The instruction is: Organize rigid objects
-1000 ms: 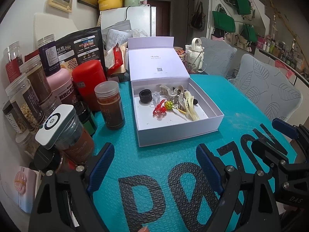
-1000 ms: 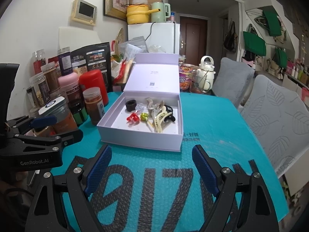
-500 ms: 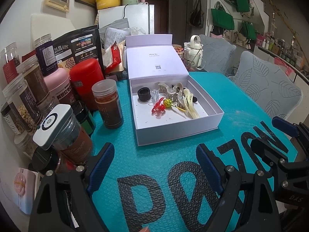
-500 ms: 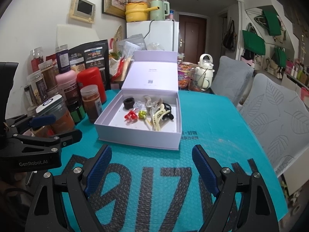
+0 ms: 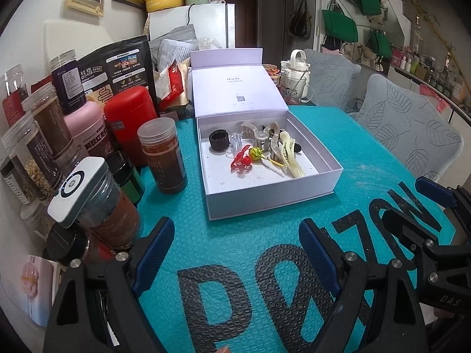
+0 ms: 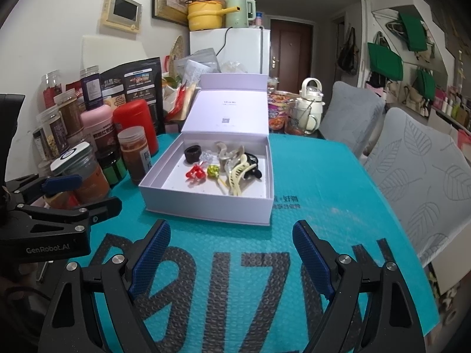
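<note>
Left wrist view: smooth rectangular white box (image 5: 266, 203) on bubbled teal mat (image 5: 235, 235).

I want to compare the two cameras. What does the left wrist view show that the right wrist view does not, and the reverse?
Only the left wrist view shows the pink case at the table's near left edge. Only the right wrist view shows the small printed text on the mat beside the box. Both show the open box with clips inside, the jars, and both grippers, left and right, open and empty.
</note>
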